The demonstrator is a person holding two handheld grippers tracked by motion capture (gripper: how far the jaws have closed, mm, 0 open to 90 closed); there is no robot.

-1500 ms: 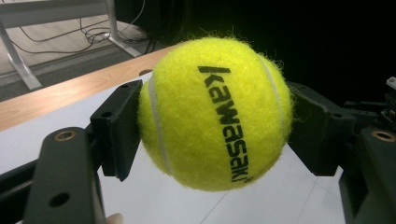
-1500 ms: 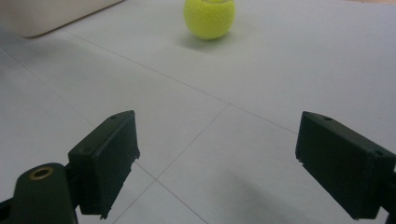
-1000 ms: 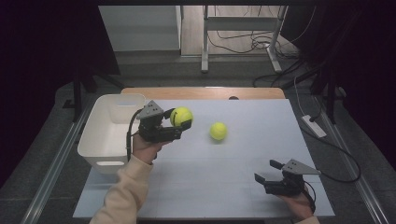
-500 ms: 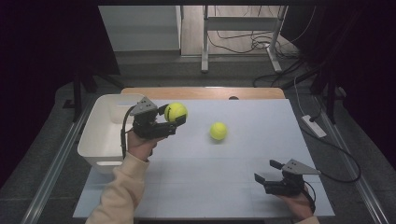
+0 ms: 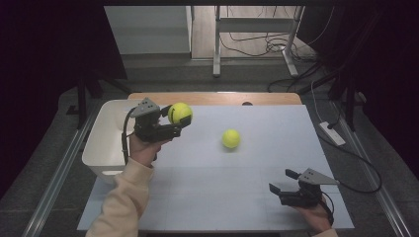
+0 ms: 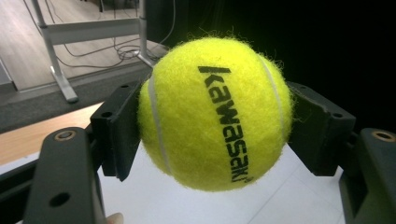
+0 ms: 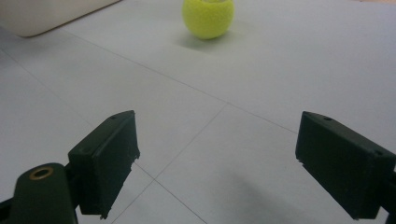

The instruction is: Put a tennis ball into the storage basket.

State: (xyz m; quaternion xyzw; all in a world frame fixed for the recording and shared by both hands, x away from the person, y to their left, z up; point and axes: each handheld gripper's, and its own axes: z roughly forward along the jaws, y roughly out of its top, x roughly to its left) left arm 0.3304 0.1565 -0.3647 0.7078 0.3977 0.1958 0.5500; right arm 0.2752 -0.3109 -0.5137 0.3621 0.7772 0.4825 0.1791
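Two fuzzy yellow tennis balls are in play on a wide pale grey bench w/ a light wooden strip along its far edge. Largest item on it: a white rectangular plastic bin at the left edge, open top up, prob the drop spot for the balls, which would explain why it sits right by the left hand.

Left gripper is held up off the bench just beside the bin's right wall, its fingers pinching the held tennis ball from both sides across its widest part; that grip across the middle likely keeps a round thing from squirting out. Ball is a sphere, so no real long axis; its black printed lettering runs top to bottom in the left gripper view, tilted a bit, w/ a white seam curving on each side.

Right gripper rests low near the bench's front right corner, well apart from the rest. Its fingers are spread wide w/ nothing between them, aimed toward the second tennis ball lying loose mid-bench, so it's prob parked ready for that one next
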